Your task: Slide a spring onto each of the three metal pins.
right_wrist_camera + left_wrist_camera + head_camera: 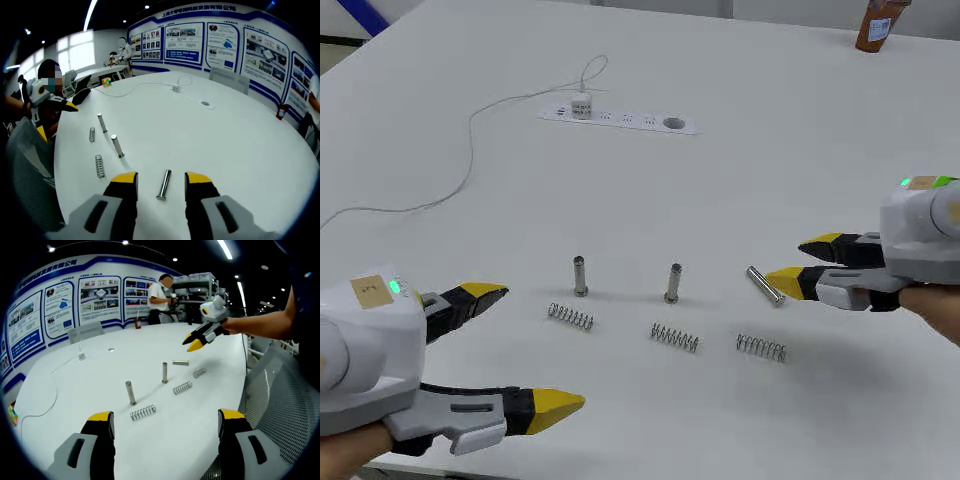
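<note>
Left gripper (532, 345) and right gripper (788, 259) both hold jaws apart, empty; the right faces the lying pin (764, 285).

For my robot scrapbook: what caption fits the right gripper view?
Open right gripper faces a lying metal pin, with upright pins and springs beyond.

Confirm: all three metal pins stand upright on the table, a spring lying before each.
Not all: the third pin lies flat near the right gripper, as the right gripper view shows. The left pin and middle pin stand upright, a spring before each.
</note>
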